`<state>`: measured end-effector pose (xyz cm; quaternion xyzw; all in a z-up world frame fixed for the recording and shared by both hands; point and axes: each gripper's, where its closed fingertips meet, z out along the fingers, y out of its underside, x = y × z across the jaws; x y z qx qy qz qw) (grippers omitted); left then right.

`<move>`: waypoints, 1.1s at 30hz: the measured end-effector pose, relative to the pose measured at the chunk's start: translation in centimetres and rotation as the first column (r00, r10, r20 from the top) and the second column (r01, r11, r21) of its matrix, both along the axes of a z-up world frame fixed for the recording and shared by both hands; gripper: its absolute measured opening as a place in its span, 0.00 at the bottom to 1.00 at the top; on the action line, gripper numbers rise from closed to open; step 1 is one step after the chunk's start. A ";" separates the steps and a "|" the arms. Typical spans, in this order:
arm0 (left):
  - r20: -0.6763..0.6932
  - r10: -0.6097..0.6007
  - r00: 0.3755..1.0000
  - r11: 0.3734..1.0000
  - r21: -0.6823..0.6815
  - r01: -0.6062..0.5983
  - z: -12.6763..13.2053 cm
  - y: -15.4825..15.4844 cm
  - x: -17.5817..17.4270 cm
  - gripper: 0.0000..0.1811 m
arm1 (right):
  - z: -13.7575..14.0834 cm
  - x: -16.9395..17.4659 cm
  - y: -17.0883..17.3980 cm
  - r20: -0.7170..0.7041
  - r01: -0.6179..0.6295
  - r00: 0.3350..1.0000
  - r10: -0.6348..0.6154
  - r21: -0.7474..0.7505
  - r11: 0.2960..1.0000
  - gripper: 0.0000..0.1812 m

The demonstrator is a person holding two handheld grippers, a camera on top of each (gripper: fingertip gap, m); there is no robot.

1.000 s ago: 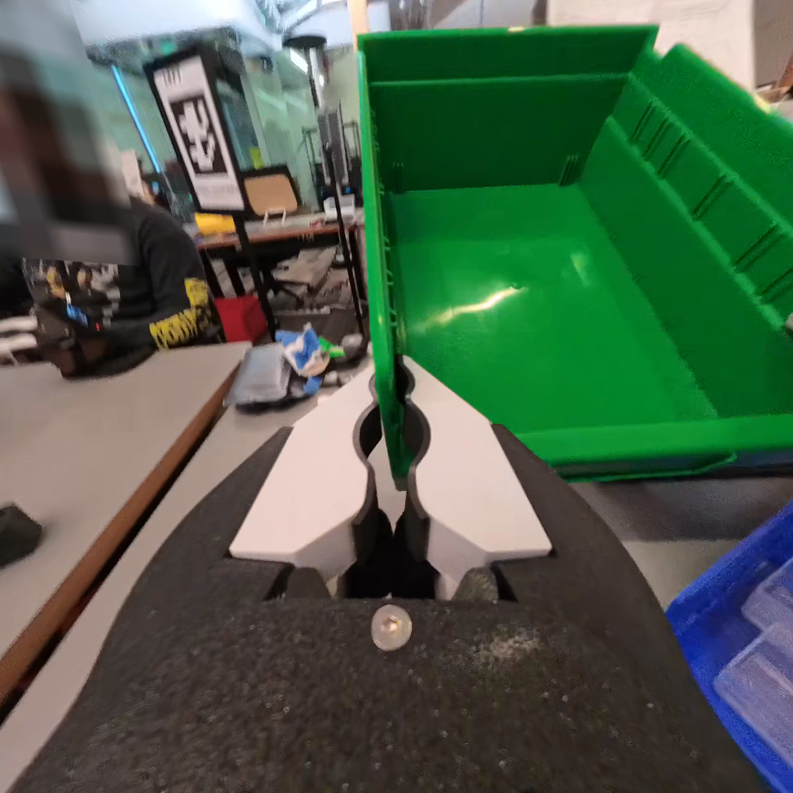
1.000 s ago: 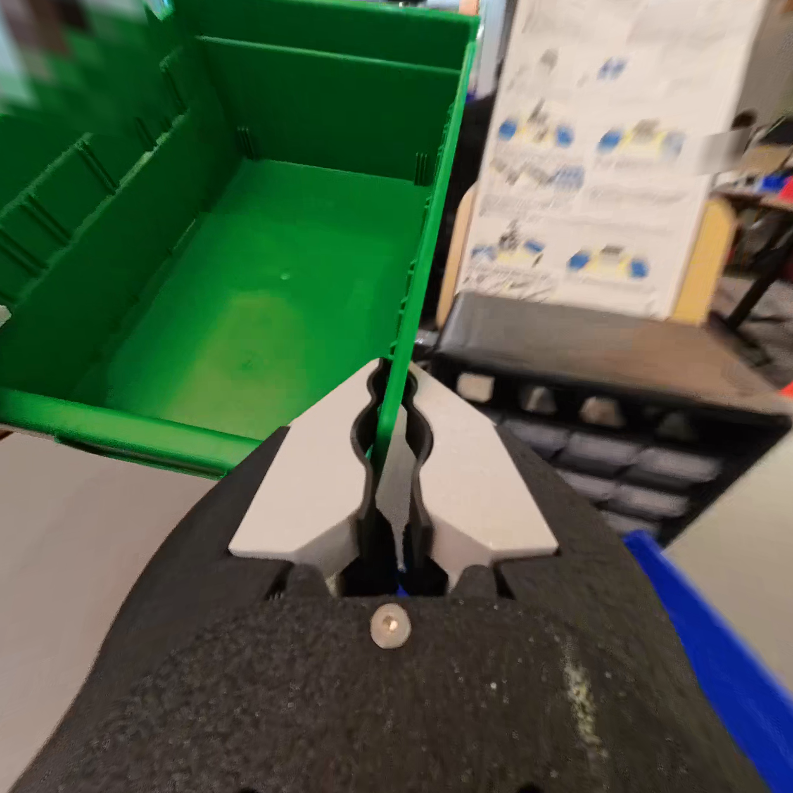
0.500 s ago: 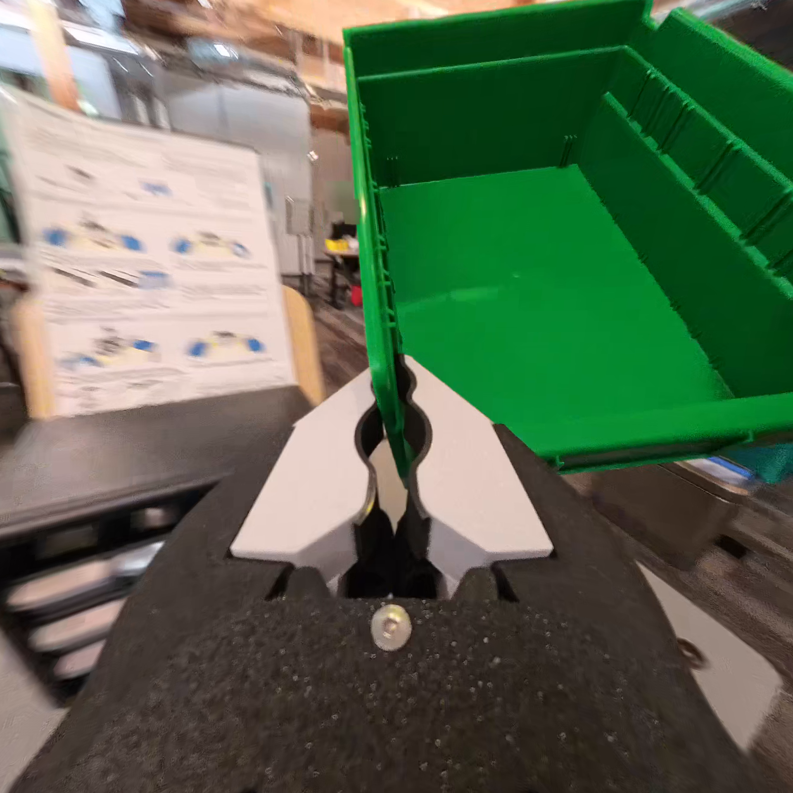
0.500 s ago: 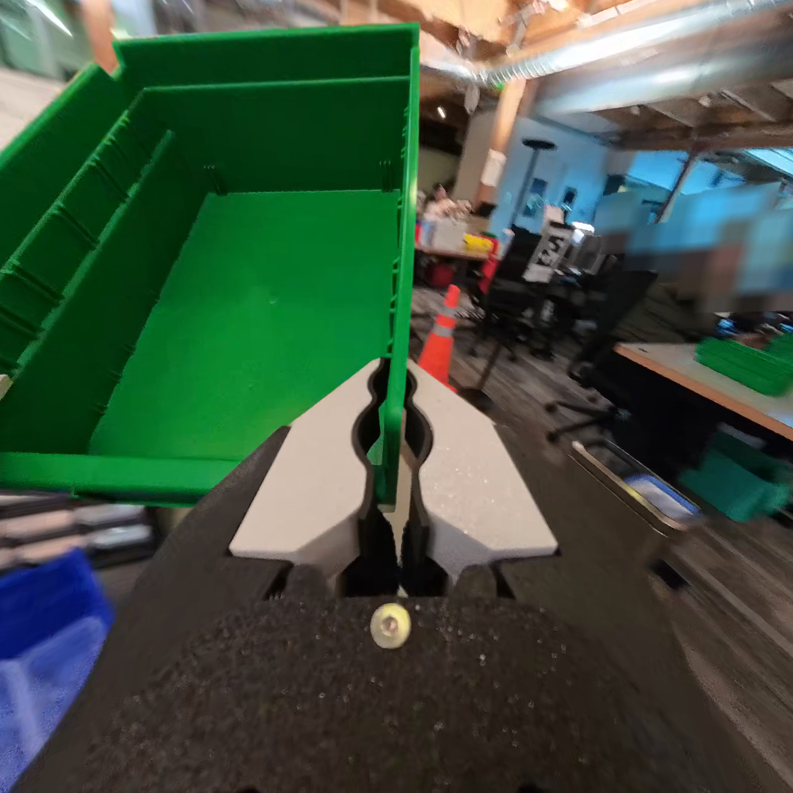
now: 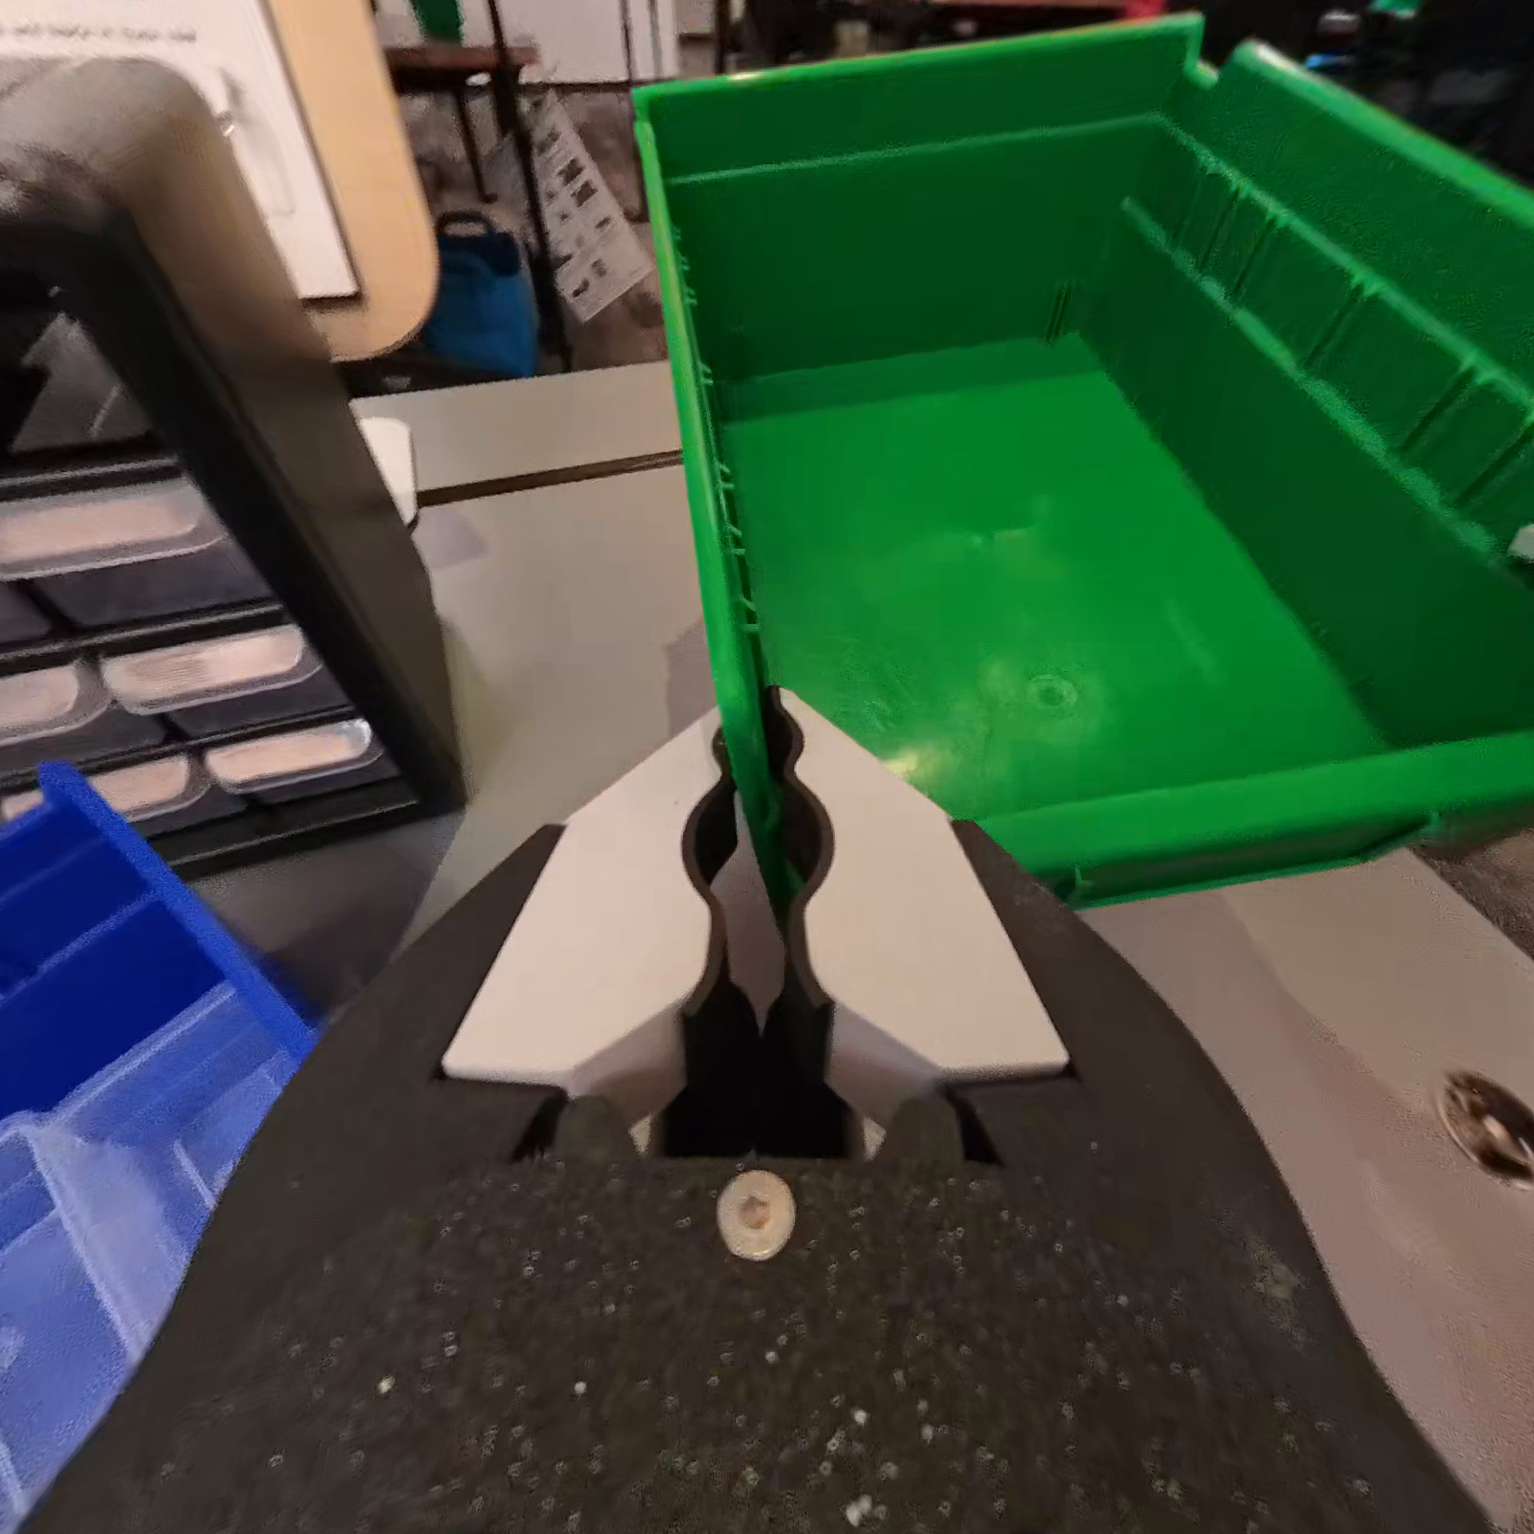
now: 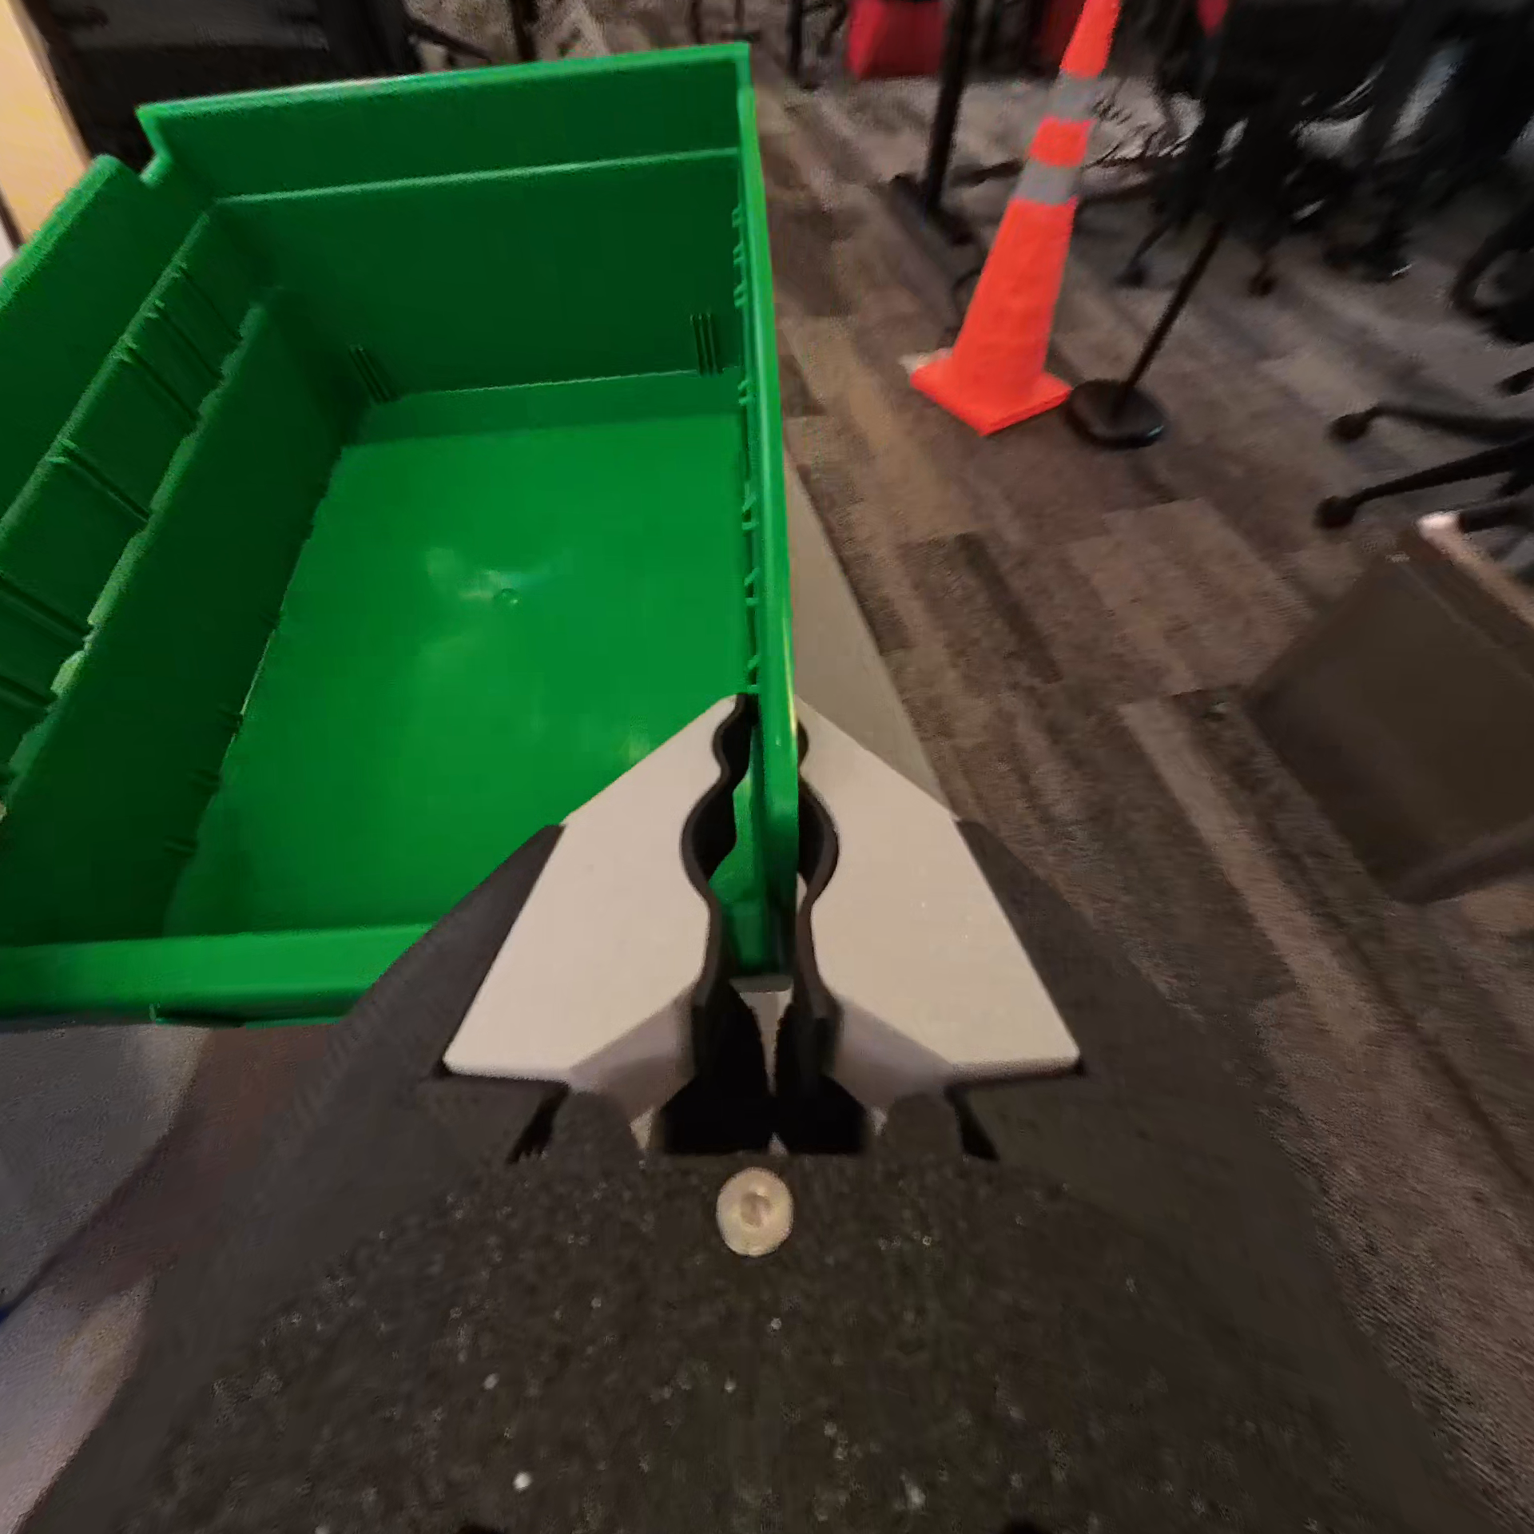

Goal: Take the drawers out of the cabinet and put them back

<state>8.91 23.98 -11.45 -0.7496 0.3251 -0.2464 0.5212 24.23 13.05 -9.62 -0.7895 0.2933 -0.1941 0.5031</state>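
while the left gripper (image 5: 757, 751) pinches the green bin's (image 5: 1079, 598) left wall between nearly closed fingers, the right gripper (image 6: 768, 747) clamps its right wall the same way. held between them above the grey table (image 5: 564, 598), the bin is empty, glossy, ribbed inside. beyond sit a blue bin (image 5: 108, 996) and black drawer cabinet (image 5: 166, 581).

Each camera sits just behind its own gripper, looking forward and down along the fingers at very close range. The left view faces the green bin (image 5: 1079, 581) from its left wall, the right view from its right wall (image 6: 498, 622); both share the bin's inside.
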 end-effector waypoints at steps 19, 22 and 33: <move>-0.186 0.192 0.964 0.977 0.127 -0.170 -4.4 2.1 -0.2 0.01 | -8.0 2.0 4.6 -0.227 -0.121 0.969 0.099 -0.086 0.989 0.03; -0.167 0.203 0.965 0.975 0.125 -0.183 -5.1 2.6 -0.6 0.01 | -8.6 1.4 5.1 -0.213 -0.150 0.968 0.129 -0.086 0.985 0.02; -0.190 0.158 0.969 0.986 0.088 -0.143 -8.2 2.8 -2.3 0.12 | -9.8 -0.2 6.2 -0.116 -0.150 0.984 0.134 -0.145 0.978 0.04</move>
